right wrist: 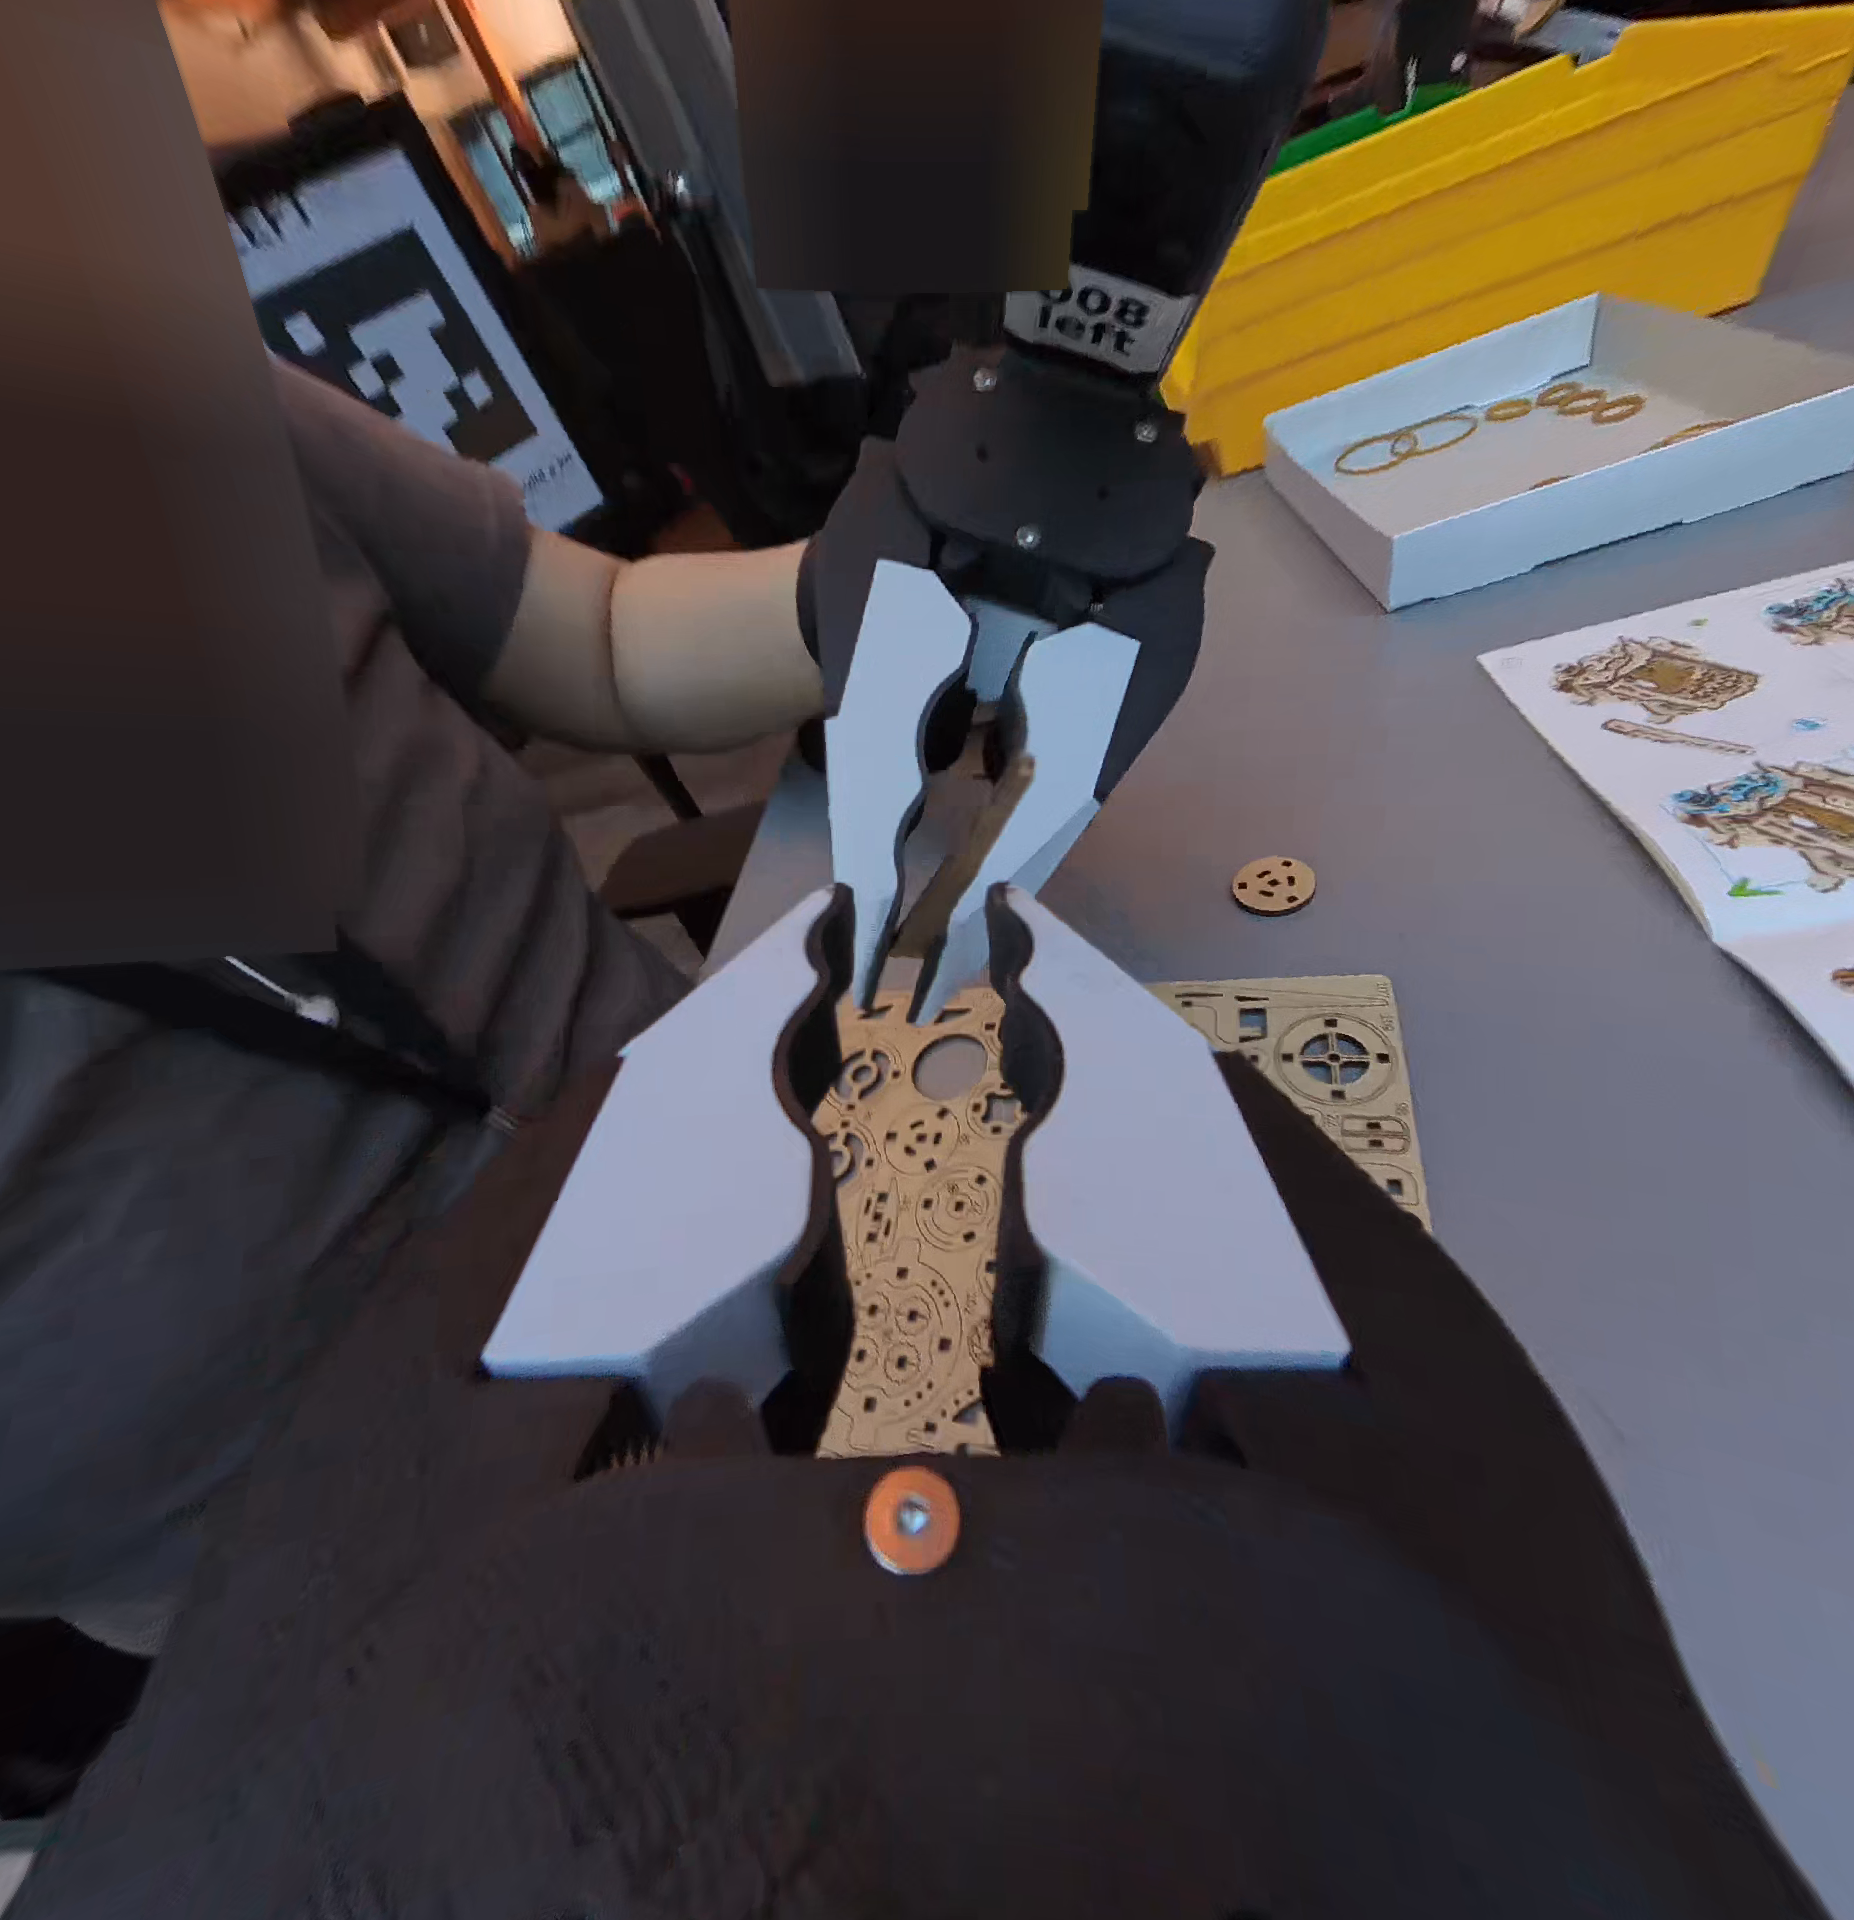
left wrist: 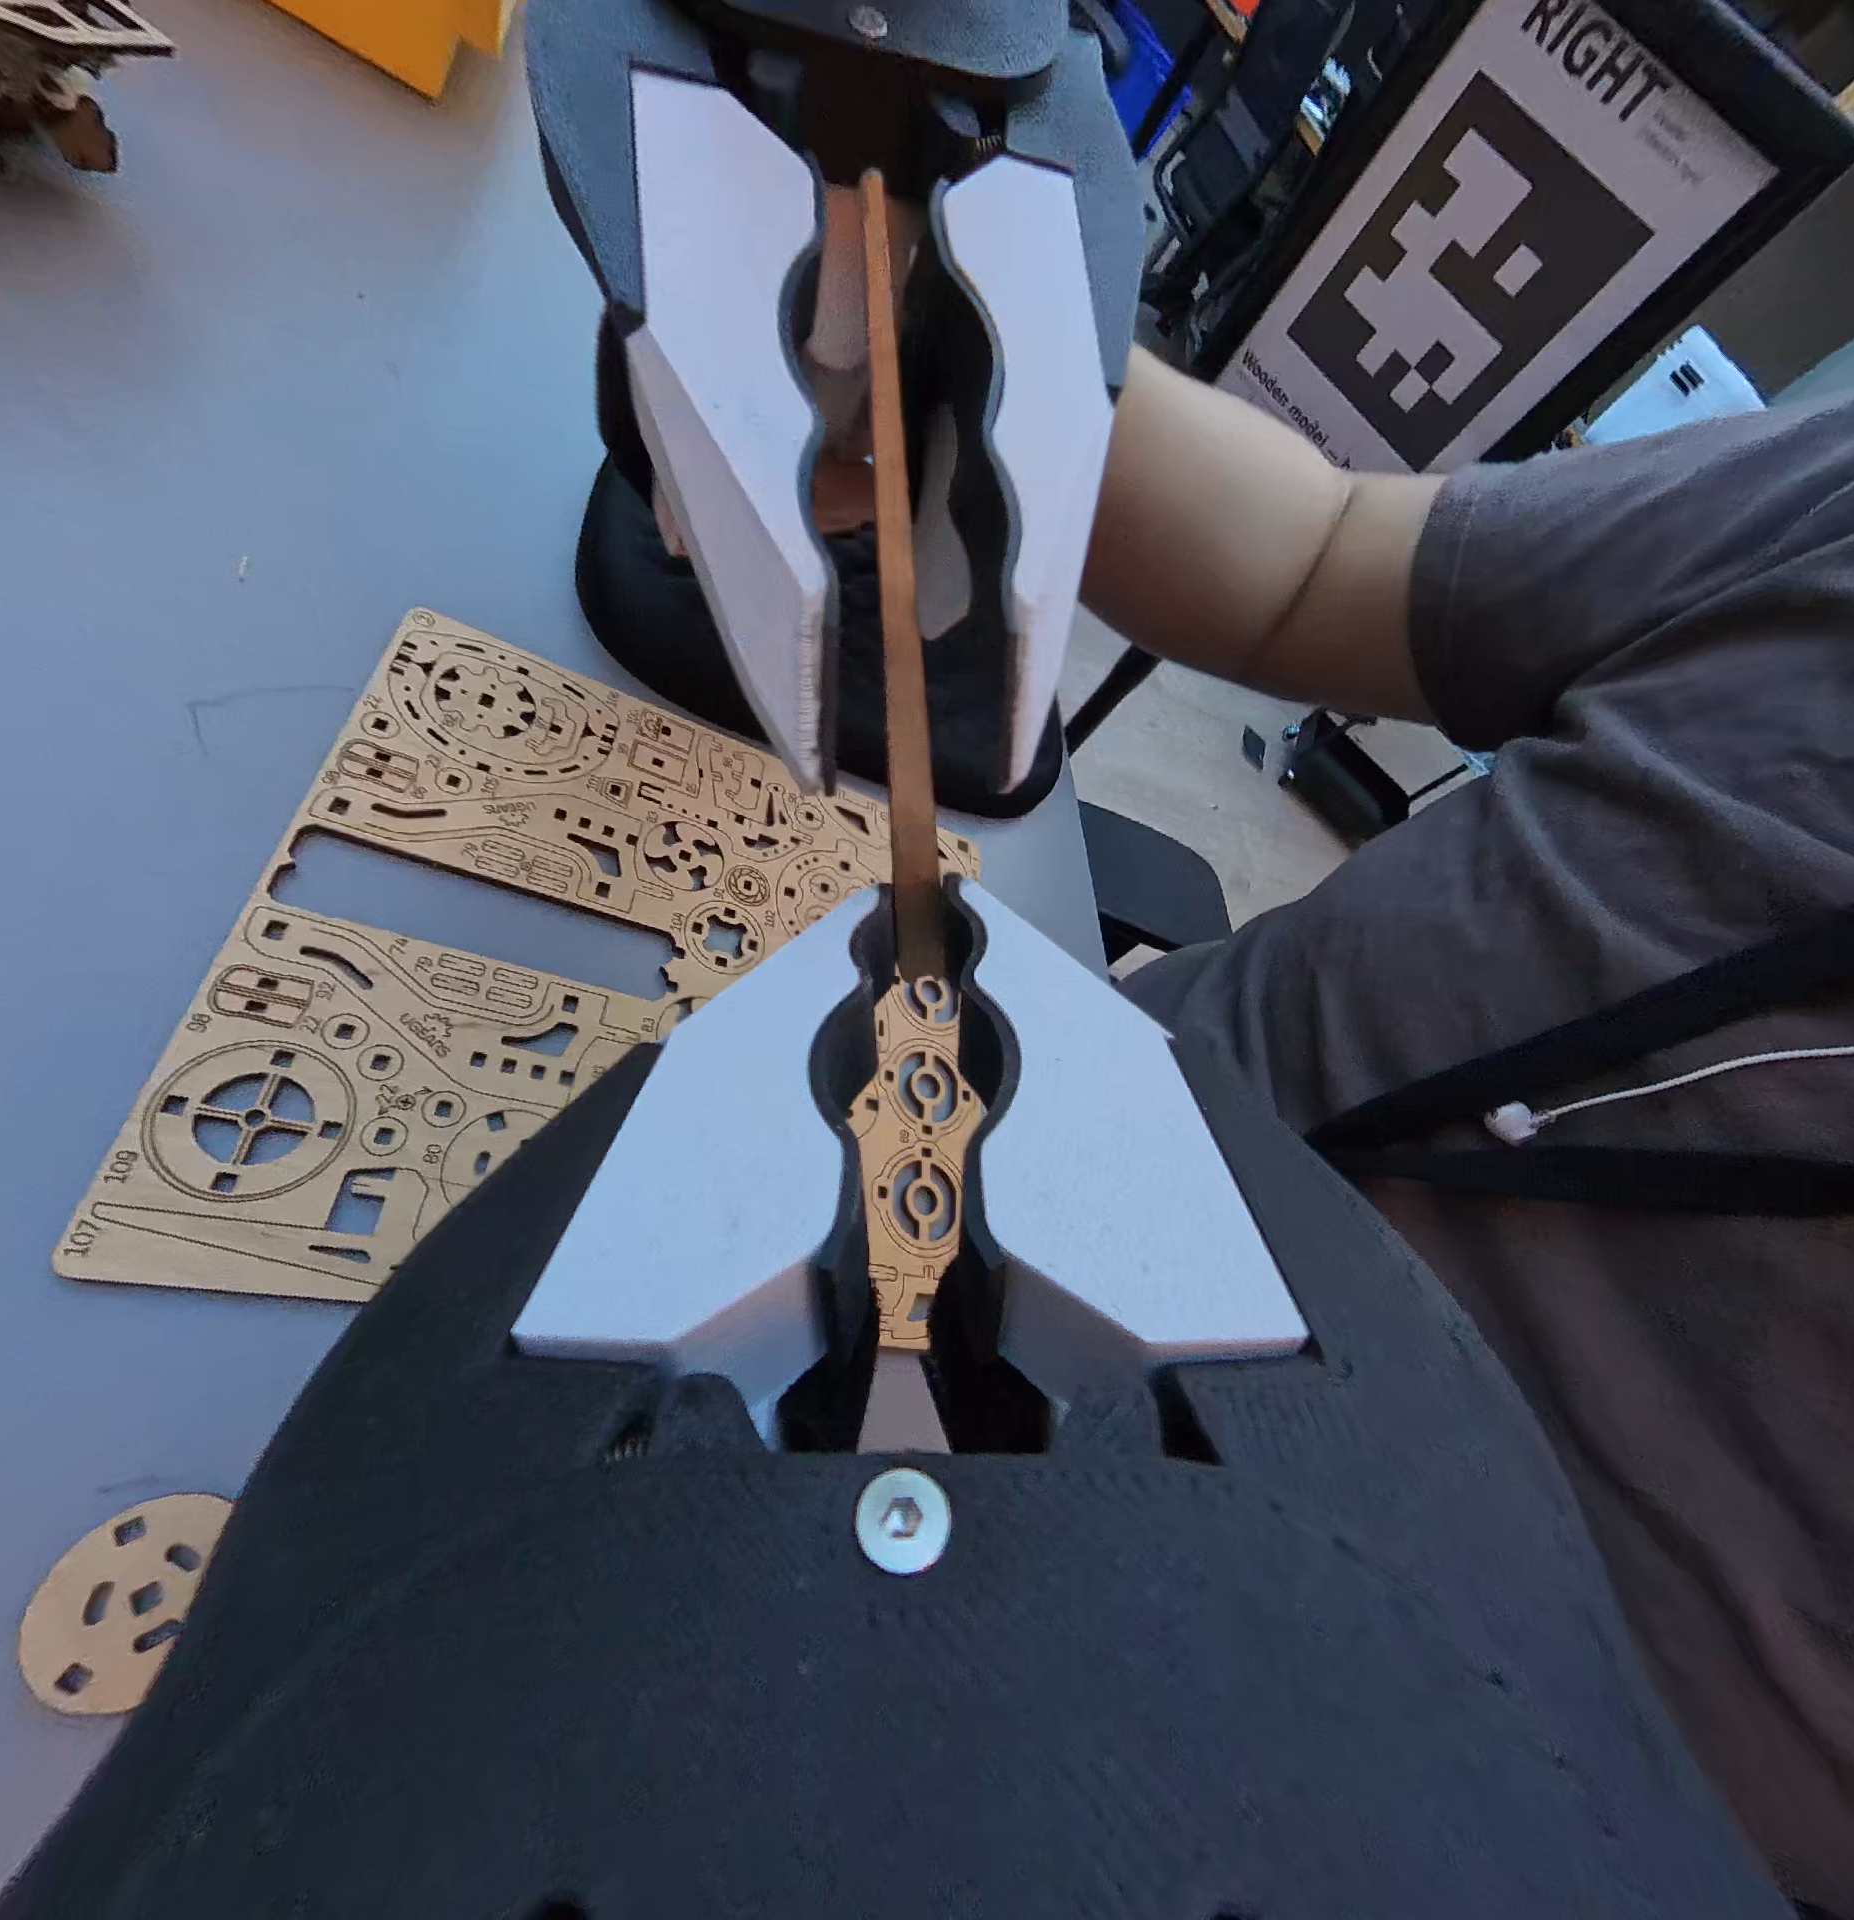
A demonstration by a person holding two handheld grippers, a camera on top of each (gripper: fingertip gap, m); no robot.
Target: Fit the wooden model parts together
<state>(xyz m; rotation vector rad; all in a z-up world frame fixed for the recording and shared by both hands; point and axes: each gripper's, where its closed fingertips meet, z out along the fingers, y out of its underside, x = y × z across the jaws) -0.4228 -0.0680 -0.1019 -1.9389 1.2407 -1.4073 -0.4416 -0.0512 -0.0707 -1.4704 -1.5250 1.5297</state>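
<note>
Left gripper, mine, is clamped on the near end of a wooden parts sheet; the sheet runs edge-on toward 12 o'clock. My right gripper faces it from 12 o'clock; its fingers stand narrowly apart on either side of the sheet, with a gap on both faces. Second wooden sheet lies flat on the grey table at 9 o'clock; a round wooden disc lies at 8 o'clock. In the right wrist view, a white tray and a yellow bin sit at 2 o'clock; an instruction page lies at 3 o'clock.
</note>
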